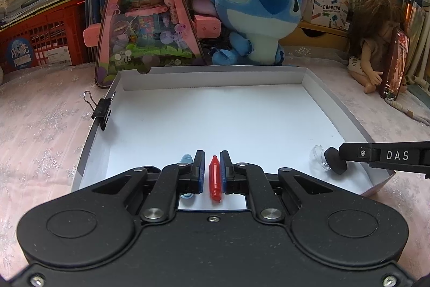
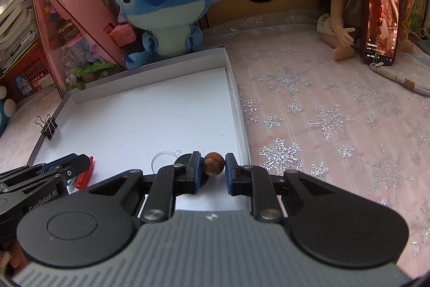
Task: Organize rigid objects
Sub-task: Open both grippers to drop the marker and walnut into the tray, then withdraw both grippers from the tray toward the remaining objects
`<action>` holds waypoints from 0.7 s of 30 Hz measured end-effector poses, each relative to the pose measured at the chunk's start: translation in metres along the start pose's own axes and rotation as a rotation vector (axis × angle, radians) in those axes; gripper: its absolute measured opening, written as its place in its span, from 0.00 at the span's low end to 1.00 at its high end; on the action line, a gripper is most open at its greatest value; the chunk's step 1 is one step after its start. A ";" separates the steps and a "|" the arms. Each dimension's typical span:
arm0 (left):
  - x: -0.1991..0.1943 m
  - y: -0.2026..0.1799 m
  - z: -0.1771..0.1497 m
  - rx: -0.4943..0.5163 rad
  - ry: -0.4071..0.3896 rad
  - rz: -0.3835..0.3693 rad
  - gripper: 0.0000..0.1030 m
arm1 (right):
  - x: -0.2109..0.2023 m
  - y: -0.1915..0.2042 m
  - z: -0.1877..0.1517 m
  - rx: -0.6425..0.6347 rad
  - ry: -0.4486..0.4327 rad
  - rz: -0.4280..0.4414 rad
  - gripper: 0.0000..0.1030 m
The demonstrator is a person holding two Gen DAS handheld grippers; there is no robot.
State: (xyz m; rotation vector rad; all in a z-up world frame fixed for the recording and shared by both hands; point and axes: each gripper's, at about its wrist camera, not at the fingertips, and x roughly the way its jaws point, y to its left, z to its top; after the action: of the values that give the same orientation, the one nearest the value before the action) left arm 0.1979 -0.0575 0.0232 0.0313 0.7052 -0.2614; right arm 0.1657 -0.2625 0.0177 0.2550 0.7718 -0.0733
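Note:
A shallow white box [image 1: 307,77] lies on the pink cloth; it also shows in the right wrist view [image 2: 150,66]. My left gripper [image 1: 212,160] is low over its near edge, fingers slightly apart, with a small red pen-like piece [image 1: 215,179] lying between them, touching the right pad at most. A light blue piece [image 1: 186,160] lies just left of the left finger. My right gripper [image 2: 212,162] is over the box's near right corner, jaws apart, with a brown bead [image 2: 213,162] between them against the left pad. A clear suction cup [image 1: 318,156] with a black knob [image 1: 335,160] lies there.
A black binder clip [image 1: 103,109] is clipped on the box's left wall. A pink triangular toy house [image 1: 146,26], a blue plush [image 1: 258,15], books and a red crate [image 1: 40,36] stand behind. A doll [image 2: 346,4] holding a phone [image 2: 381,12] sits on the right.

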 end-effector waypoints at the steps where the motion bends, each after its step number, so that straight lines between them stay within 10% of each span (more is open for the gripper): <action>1: 0.000 0.000 0.000 0.000 0.000 0.000 0.12 | 0.000 0.000 0.000 0.000 -0.001 0.001 0.23; 21: -0.033 0.002 -0.004 0.016 -0.055 -0.033 0.49 | -0.014 0.001 -0.006 -0.034 -0.045 0.015 0.45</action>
State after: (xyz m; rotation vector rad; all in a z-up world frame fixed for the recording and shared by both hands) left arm 0.1718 -0.0477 0.0412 0.0273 0.6491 -0.2988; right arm 0.1516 -0.2606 0.0240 0.2262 0.7254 -0.0521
